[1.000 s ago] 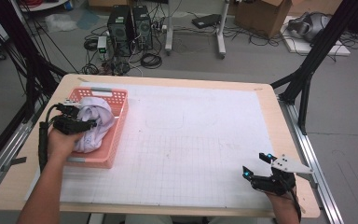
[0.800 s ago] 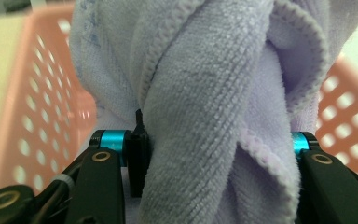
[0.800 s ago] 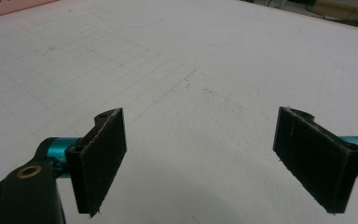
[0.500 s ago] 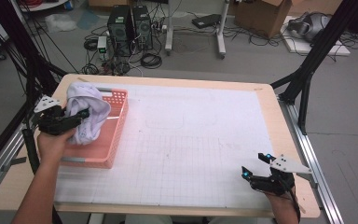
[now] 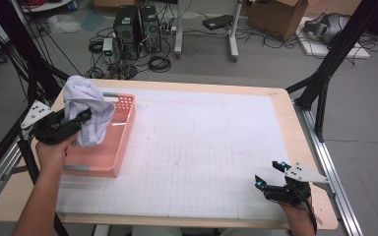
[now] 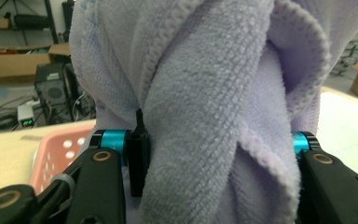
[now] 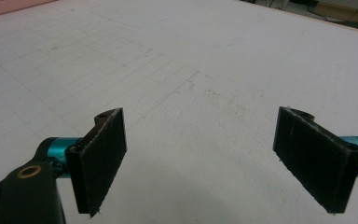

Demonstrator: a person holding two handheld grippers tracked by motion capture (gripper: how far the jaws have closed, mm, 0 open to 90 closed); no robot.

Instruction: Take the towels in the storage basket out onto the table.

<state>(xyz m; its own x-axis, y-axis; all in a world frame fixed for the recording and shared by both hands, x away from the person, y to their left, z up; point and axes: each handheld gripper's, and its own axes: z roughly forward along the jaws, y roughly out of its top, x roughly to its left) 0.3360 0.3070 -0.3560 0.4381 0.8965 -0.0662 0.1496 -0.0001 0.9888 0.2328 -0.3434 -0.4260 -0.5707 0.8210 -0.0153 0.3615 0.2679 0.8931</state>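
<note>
A pale lilac towel [image 5: 87,105] hangs bunched above the pink basket [image 5: 118,147] at the table's left. My left gripper [image 5: 81,118] is shut on the towel and holds it clear of the basket floor. In the left gripper view the towel [image 6: 214,107] bulges thick between both jaws, and a bit of the pink basket [image 6: 60,154] shows below left. My right gripper [image 5: 269,173] rests near the front right corner of the table, its jaws wide open. Between its pads [image 7: 103,158] lies only bare white mat [image 7: 200,93].
The white gridded mat [image 5: 202,147] covers most of the wooden table [image 5: 24,201]. Black frame struts [image 5: 325,73] stand at the table's right and left sides. Computers, cables and boxes lie on the floor behind the table.
My left gripper has lifted the towel up out of the basket and drawn it toward the left rear. The right gripper has stayed where it was.
</note>
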